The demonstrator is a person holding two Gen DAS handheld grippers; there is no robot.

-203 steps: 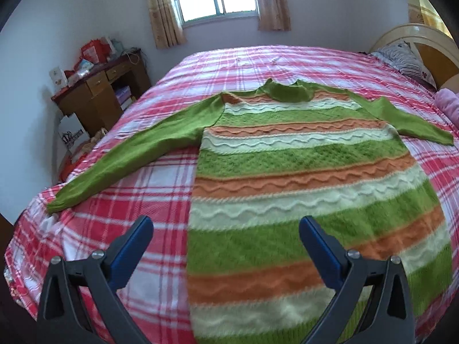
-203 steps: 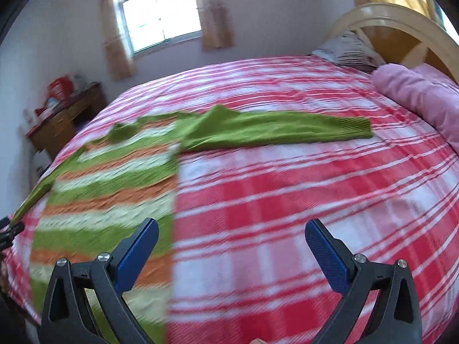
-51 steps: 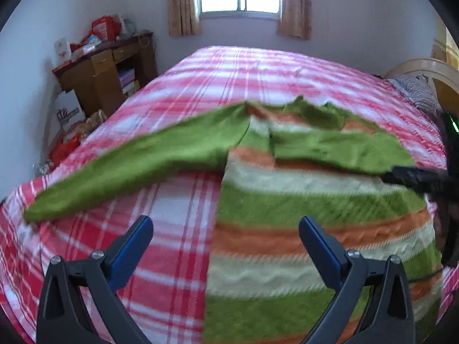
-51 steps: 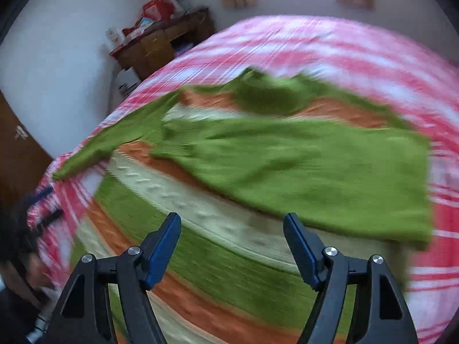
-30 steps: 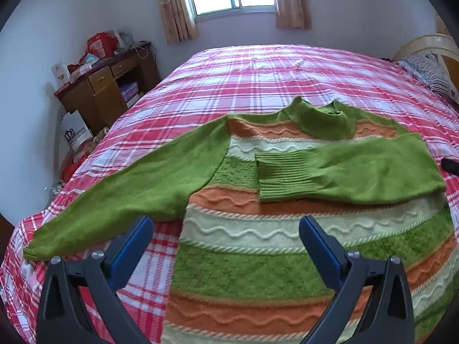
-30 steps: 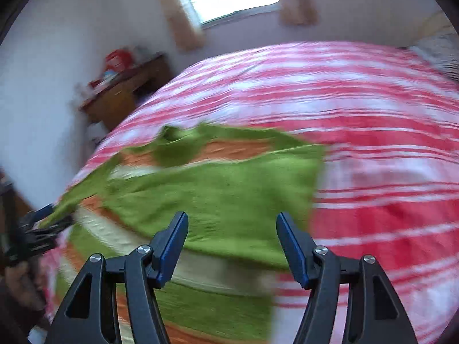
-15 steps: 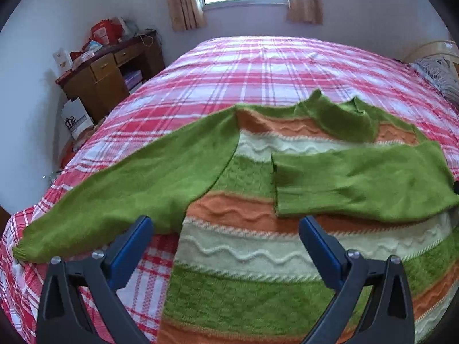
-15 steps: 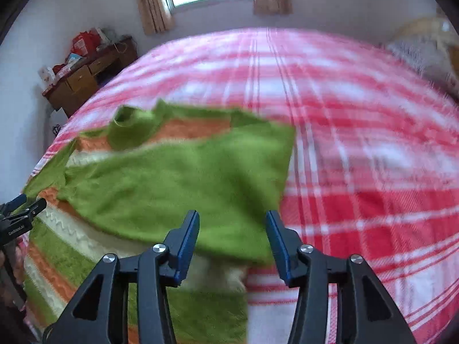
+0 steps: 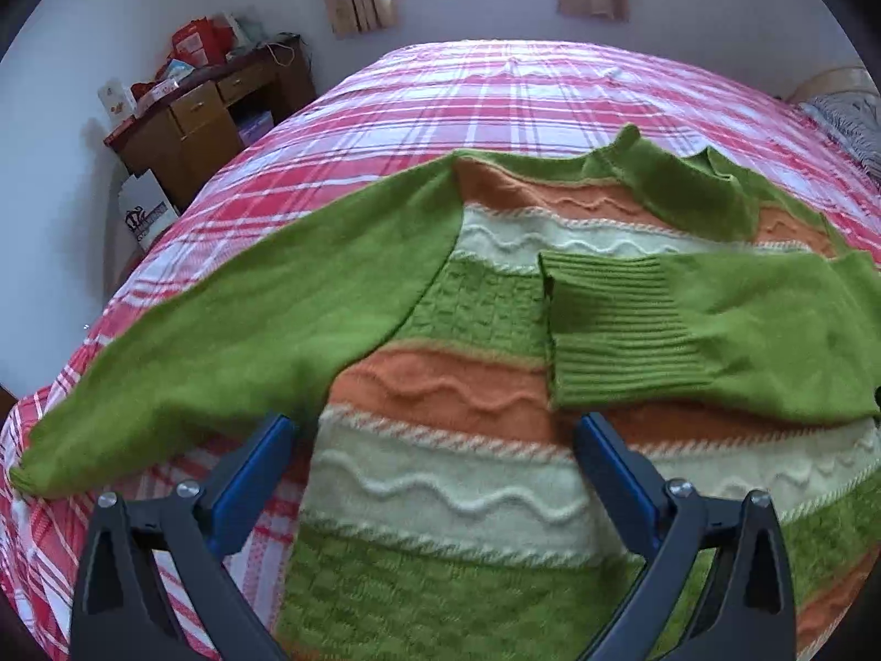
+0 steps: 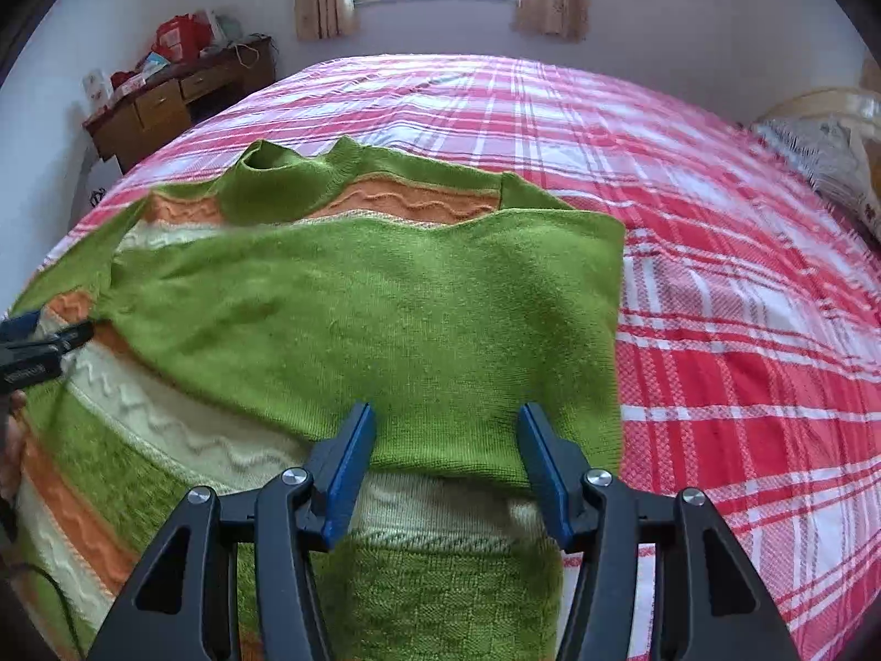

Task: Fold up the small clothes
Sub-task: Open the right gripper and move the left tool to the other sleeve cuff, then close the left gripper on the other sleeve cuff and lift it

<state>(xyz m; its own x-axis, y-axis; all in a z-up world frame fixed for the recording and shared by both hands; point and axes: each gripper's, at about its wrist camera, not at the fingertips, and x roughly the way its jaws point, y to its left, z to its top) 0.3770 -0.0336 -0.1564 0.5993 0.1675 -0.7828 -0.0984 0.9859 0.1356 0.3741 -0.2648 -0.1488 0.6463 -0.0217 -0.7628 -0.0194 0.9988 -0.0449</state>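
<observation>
Change since earlier frames: the sweater's right sleeve (image 10: 385,319), once stretched flat out across the bed, now lies folded across the chest; both cameras sit closer over the garment than before.
Task item: striped knit sweater (image 9: 451,473), green, orange and cream bands, front up on the red plaid bed (image 10: 743,330), directly ahead of and under both tongs.
Left tongs (image 9: 435,462): spread wide, nothing between the blue pads, hovering over the seam where the left sleeve (image 9: 231,341) meets the body; sleeve runs off to their left, folded cuff (image 9: 616,330) just ahead to their right.
Right tongs (image 10: 446,457): part open, narrower gap than the left, empty; near edge of the folded sleeve lies just beyond the tips.
Step, as judged: one sleeve in, the left sleeve's turn; body folds not yet done.
Risk 1: loose knit may stretch or snag if pinched by one layer only; sleeve would drag the shoulder askew.
Risk 2: swinging the left sleeve over may nudge the folded one off the chest.
Risk 3: left cuff (image 9: 22,479) lies near the bed edge and could slip over.
Hard to see: hem cut off below both views; folded sleeve hides the chest bands; fabric blurred at the frame edges; desk (image 9: 209,110) clutter unreadable.
</observation>
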